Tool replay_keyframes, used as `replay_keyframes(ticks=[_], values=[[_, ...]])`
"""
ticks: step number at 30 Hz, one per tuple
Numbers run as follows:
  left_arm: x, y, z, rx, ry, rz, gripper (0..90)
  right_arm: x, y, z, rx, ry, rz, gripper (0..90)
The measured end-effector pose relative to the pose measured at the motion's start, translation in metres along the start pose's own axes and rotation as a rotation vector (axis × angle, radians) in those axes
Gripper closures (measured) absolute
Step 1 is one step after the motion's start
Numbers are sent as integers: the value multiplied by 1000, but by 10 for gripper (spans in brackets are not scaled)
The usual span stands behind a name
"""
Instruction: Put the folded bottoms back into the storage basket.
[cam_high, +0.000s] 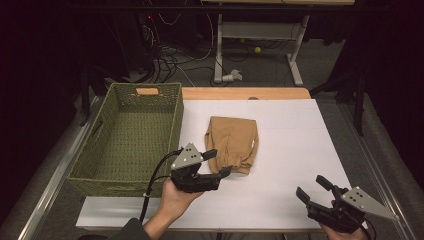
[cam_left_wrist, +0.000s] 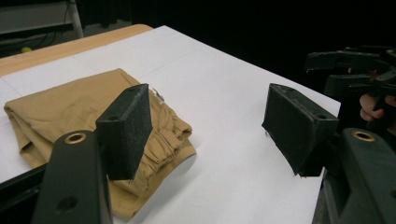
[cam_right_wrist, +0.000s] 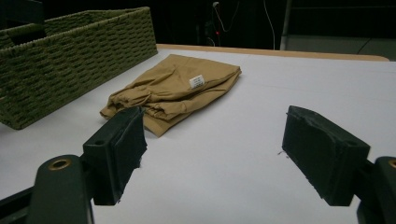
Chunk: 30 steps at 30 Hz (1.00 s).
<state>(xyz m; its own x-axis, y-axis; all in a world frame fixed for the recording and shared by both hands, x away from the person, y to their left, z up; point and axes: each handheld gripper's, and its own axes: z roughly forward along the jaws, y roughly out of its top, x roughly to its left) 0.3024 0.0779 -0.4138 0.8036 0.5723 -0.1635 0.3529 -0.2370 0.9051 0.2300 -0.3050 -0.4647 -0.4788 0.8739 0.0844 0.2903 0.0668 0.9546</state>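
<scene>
I am looking at a folded tan garment (cam_high: 232, 143) lying on the white tabletop (cam_high: 295, 150), just beside the right wall of the green woven basket (cam_high: 127, 135). It is lying flat and compact, which I judge suits a single lift across into the basket next to it.

I am holding the left gripper (cam_high: 220, 162) right at the garment's near edge, jaws standing well apart with nothing between them. In the left gripper view one pad is hanging just over the gathered waistband, and I cannot tell whether it is touching the cloth. I judge the wide gape is there to take the thick folded stack in one bite.

I am keeping the right gripper (cam_high: 313, 188) low at the near right corner of the tabletop, well apart from the cloth, jaws wide and empty. I judge it is waiting out of the way.

The garment's long axis is running from the near edge toward the far edge, tilting slightly. The elastic waistband end is pointing toward me and the left gripper; the smoother folded end is pointing away. A small white label (cam_right_wrist: 197, 81) is sitting on its upper layer.
</scene>
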Motion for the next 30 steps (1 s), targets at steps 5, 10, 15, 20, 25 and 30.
replay_keyframes(ticks=[5, 10, 15, 20, 25, 30], values=[[2, 3, 9, 16, 4, -2, 311, 0, 0, 0, -2, 1, 1, 223], [5, 8, 16, 31, 7, -10, 311, 0, 0, 0, -2, 3, 1, 223], [10, 13, 26, 65, 12, -28, 297, 0, 0, 0, -2, 4, 2, 223], [14, 15, 36, 97, 32, -46, 281, 0, 0, 0, -3, 5, 1, 223], [22, 18, 48, 140, 43, -74, 270, 0, 0, 0, -3, 5, 1, 223], [31, 23, 57, 182, 64, -112, 268, 0, 0, 0, -3, 5, 0, 223]])
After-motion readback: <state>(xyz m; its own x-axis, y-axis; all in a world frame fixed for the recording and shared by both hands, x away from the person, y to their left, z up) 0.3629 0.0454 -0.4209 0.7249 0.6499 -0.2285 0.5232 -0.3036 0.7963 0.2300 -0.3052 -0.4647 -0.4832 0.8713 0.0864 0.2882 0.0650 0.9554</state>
